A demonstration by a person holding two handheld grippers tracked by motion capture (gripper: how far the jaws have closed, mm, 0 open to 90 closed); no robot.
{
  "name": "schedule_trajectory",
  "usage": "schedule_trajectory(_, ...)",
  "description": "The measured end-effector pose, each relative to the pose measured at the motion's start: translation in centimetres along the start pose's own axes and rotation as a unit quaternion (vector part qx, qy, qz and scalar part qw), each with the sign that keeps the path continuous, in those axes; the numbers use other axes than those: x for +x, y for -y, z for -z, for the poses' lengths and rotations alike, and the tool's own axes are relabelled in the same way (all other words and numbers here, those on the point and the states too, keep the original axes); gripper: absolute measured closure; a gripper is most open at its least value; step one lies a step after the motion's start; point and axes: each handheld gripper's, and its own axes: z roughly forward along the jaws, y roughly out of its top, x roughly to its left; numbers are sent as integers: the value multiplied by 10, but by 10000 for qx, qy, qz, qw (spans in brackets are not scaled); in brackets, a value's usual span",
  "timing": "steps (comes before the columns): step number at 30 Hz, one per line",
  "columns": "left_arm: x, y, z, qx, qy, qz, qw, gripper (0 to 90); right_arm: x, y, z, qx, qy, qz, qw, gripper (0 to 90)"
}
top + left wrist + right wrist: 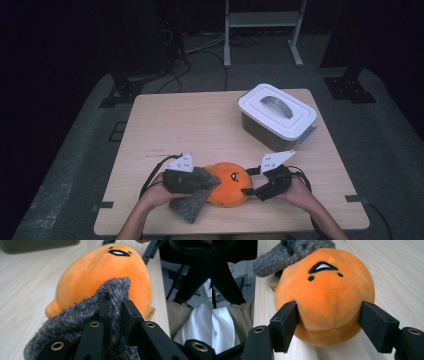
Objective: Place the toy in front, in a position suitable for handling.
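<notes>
My left gripper [116,312] pinches the cloth [82,322] against the plush [324,295] near the bench [200,125] edge; right fingers [284,325] only loosely straddle it, so wiping may roll it off.

The high view is dim, and the room around the pale wooden table [200,125] is nearly black. Both gripper views are bright, soft, and blurry up close.

This looks like a lab or test room — dim, with grey carpet [75,150] underfoot, cables [200,47] trailing across the floor, black stand feet [350,87] and a white metal frame [262,30] behind one bare wooden table [200,125] — nothing homely.
</notes>
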Motion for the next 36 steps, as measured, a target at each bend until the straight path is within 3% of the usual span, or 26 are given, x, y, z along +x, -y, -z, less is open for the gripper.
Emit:
schedule_trajectory(6, -2, -7, 2, -184, 3, -37, 9998, 794, 6, 0, -4, -21, 117, 118, 9999, 410)
schedule_trajectory(11, -14, -33, -5, -246, 42, -433, 9987, 793, 14, -7, -8, 4, 168, 213, 9996, 430)
schedule_trajectory(14, -17, -40, -12, 33, -65, -652, 9978, 794, 15, -8, -9, 45, 183, 235, 9995, 392)
schedule_trajectory(20, -9, -28, -7, -84, -83, -372, 9992, 794, 8, -2, -2, -20, 148, 208, 9997, 306)
schedule_trajectory(24, -6, -20, -1, -146, -106, -258, 9995, 794, 8, -1, -8, 52, 124, 253, 9996, 288)
schedule_trajectory(26, -6, -20, 0, -129, -137, -257, 9995, 794, 9, -2, -14, 25, 153, 284, 9995, 315)
schedule_trajectory(31, -7, -24, 3, -143, -199, -275, 9993, 795, 13, -6, -11, -49, 218, 446, 9988, 574)
schedule_trajectory(36, -17, -45, 2, -131, -206, -570, 9981, 795, 17, -14, -7, -26, 343, 499, 9982, 631)
